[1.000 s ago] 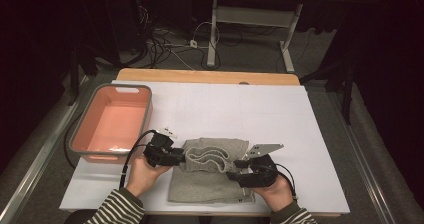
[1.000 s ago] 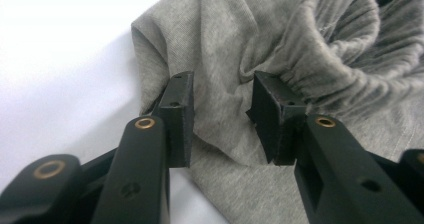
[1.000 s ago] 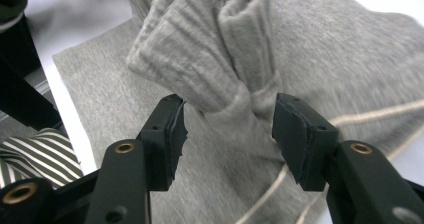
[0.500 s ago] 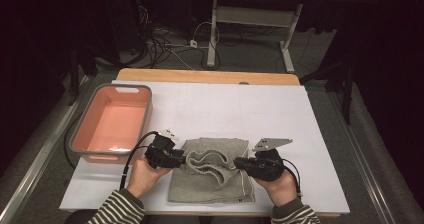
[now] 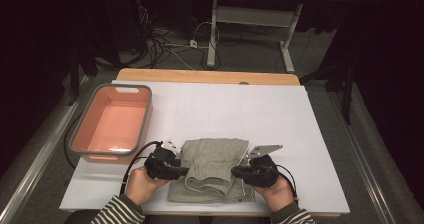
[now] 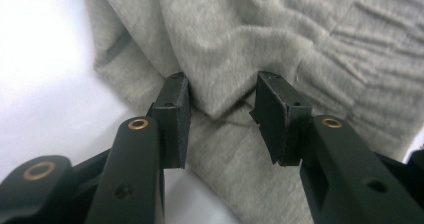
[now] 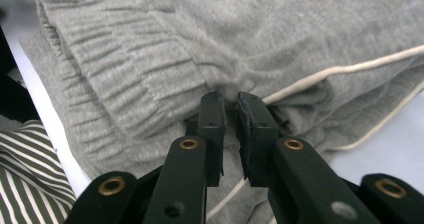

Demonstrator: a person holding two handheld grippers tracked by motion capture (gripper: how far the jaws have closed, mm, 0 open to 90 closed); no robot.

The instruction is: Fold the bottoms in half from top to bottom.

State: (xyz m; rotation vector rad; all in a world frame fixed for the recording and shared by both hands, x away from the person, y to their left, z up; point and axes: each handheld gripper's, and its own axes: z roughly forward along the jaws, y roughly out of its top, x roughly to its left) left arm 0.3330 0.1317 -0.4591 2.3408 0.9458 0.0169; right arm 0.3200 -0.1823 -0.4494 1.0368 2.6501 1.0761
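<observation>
Sitting at the near edge of the white surface (image 5: 210, 109), around 6 o'clock in the high view, is a folded grey garment (image 5: 212, 169) with a hand at each side of it. The left claw (image 5: 181, 171) comes in from 9 o'clock and the right claw (image 5: 236, 172) from 3 o'clock, both lying pretty much level and pointing at each other across the cloth. In the left gripper view the left claw (image 6: 220, 101) is about half open, with a folded corner of the garment (image 6: 225, 44) poking into the gap; the pads (image 6: 175, 109) sit beside the fabric and don't look like they're squeezing it, and the jaws have just been opening a bit. In the right gripper view the right claw (image 7: 230, 114) is nearly closed, pinching a small bunch of the garment (image 7: 240, 39) right next to a ribbed band and a thin white piping line; its jaws have just been closing onto that. Striped sleeves (image 5: 120, 213) show at the bottom. A pink tub (image 5: 111, 123) with a grey rim sits well apart at about 10 o'clock, on the left end of the surface.
</observation>
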